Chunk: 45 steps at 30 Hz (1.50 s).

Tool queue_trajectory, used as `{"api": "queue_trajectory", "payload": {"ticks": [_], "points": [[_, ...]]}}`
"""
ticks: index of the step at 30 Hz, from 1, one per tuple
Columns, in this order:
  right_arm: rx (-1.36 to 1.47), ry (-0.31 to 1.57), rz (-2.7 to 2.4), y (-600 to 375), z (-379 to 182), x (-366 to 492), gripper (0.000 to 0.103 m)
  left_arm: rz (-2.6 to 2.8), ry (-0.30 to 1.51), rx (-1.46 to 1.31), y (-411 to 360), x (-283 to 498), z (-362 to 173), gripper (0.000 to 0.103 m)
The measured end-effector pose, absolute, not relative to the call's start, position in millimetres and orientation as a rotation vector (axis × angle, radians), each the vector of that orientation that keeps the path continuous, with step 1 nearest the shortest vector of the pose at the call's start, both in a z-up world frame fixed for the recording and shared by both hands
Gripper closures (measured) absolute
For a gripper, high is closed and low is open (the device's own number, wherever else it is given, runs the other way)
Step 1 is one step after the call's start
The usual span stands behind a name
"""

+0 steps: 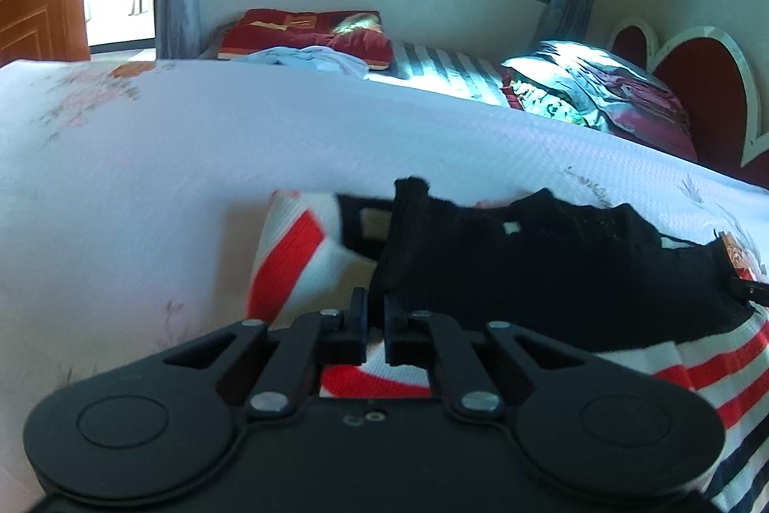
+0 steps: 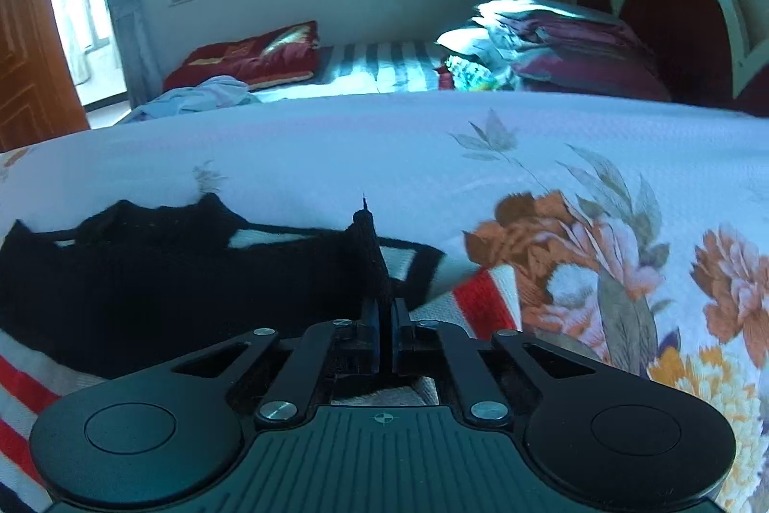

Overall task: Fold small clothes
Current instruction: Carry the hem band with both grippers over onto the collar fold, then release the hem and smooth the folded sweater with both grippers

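Bedroom with a floral bedspread (image 2: 336, 157); a striped knit garment (image 1: 307, 243) with a black upper part lies at six o'clock in both views. The left gripper (image 1: 377, 311) has its fingers nearly together at the black fabric's edge; whether it pinches cloth I cannot tell. The right gripper (image 2: 384, 311) is clamped on a raised black fold. If the left grip is shallow, lifting could let that corner slip and skew the fold.

A sweater (image 1: 552, 263) is lying on the bed (image 1: 192, 157) at lower centre; pillows (image 1: 591, 90) are sitting behind it, upper right.
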State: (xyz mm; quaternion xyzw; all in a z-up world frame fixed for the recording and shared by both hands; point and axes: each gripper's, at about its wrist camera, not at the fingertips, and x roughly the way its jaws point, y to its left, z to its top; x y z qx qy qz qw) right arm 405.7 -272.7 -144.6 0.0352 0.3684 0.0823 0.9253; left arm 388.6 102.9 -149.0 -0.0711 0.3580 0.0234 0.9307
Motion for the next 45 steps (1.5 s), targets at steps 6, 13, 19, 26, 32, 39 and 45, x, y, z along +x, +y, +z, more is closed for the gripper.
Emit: {"api": "queue_trajectory", "payload": {"ticks": [6,13,19,26,32,39,45], "points": [[0.094,0.732,0.133,-271,-135,403,0.099,0.047,0.733,-0.067,94,391,-140,0.086],[0.095,0.673,0.199,-253,-110,383,0.099,0.018,0.66,-0.077,86,374,-114,0.081],[0.122,0.701,0.308,-216,-109,369,0.067,-0.1,0.697,-0.056,43,373,-111,0.072],[0.041,0.686,0.343,-184,-114,351,0.064,-0.125,0.775,-0.022,18,370,-136,0.072],[-0.022,0.727,0.335,-185,-130,343,0.066,-0.075,0.801,0.004,29,367,-146,0.068],[-0.018,0.745,0.233,-225,-146,343,0.066,-0.052,0.799,0.03,44,361,-148,0.068],[-0.016,0.746,0.182,-239,-143,337,0.066,-0.018,0.794,0.032,62,351,-146,0.068]]}}
